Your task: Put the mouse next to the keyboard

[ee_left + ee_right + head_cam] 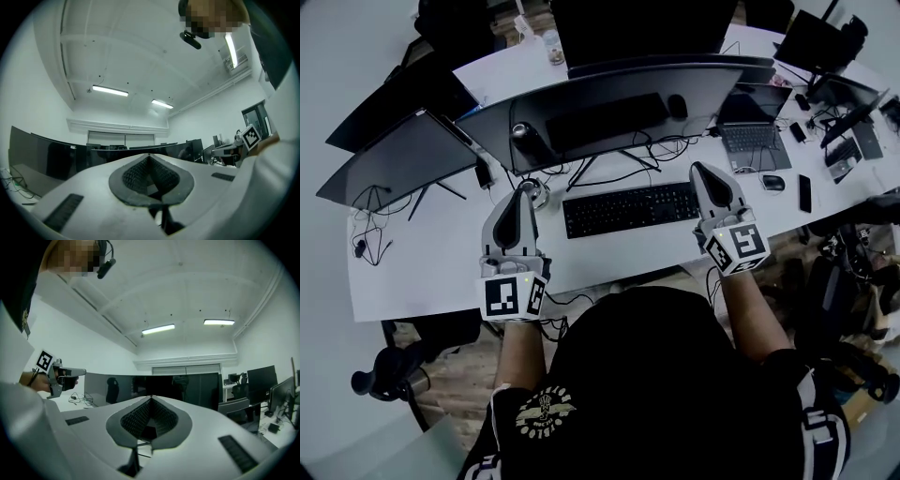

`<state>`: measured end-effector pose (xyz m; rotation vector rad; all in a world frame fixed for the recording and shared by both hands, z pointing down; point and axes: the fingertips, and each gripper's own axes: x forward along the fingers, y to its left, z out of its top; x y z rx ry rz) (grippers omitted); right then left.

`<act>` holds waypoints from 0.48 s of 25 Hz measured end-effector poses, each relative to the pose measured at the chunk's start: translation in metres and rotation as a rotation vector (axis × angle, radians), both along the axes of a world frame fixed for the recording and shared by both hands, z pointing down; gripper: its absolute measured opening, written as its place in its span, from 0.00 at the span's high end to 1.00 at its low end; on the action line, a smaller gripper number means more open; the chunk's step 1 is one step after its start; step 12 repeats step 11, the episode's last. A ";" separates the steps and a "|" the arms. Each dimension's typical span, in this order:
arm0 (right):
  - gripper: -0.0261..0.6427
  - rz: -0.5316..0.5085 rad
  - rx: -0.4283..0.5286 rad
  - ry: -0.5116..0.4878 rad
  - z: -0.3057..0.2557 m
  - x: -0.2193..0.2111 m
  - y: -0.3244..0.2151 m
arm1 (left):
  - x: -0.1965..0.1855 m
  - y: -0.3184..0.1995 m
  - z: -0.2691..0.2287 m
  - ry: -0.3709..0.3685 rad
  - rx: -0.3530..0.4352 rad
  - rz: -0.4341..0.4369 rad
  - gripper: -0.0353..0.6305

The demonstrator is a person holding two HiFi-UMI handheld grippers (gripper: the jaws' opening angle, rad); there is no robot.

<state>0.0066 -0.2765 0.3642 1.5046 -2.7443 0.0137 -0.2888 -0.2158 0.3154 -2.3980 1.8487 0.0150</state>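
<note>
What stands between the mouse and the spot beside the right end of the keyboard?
Nothing visible lies on the desk between the mouse and the keyboard. Only the right gripper, shut and empty, hovers over that gap and hides part of it. The phone lies on the mouse's far side.

Item count, head view:

- Grippers: two, the left gripper [520,194] and the right gripper [702,171]. Each carries one marker cube, two cubes in all.
- Keyboards: two, the near keyboard [630,208] and the far keyboard [605,122].
- Mice: two, the near mouse [772,182] and the far mouse [677,105].
- Monitors facing the person: two, the curved monitor [609,105] and the flat monitor [398,164].
- Open laptops beside the near keyboard: one laptop [752,124].
- Phones: one phone [805,193].
</note>
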 end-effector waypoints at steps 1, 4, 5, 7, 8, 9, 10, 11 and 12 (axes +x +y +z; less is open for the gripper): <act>0.96 -0.003 -0.003 0.006 0.001 -0.002 0.001 | -0.002 0.000 0.001 0.005 0.002 0.000 0.95; 0.96 -0.014 -0.012 0.026 0.003 -0.007 0.005 | -0.004 0.001 0.004 0.015 -0.002 0.000 0.95; 0.96 -0.018 -0.015 0.026 0.004 -0.008 0.006 | -0.004 0.001 0.005 0.016 -0.003 0.000 0.95; 0.96 -0.021 -0.022 0.029 0.005 -0.007 0.009 | -0.002 0.001 0.004 0.017 -0.001 0.002 0.95; 0.96 -0.020 -0.025 0.033 0.005 -0.006 0.010 | 0.000 0.000 0.004 0.018 0.001 0.004 0.95; 0.96 -0.019 -0.027 0.038 0.005 -0.005 0.011 | 0.001 -0.001 0.004 0.020 0.003 0.006 0.95; 0.96 -0.018 -0.029 0.044 0.005 -0.003 0.012 | 0.002 -0.002 0.004 0.022 0.005 0.008 0.95; 0.96 -0.016 -0.031 0.051 0.004 -0.002 0.013 | 0.004 -0.003 0.003 0.024 0.007 0.010 0.95; 0.96 -0.016 -0.031 0.051 0.004 -0.002 0.013 | 0.004 -0.003 0.003 0.024 0.007 0.010 0.95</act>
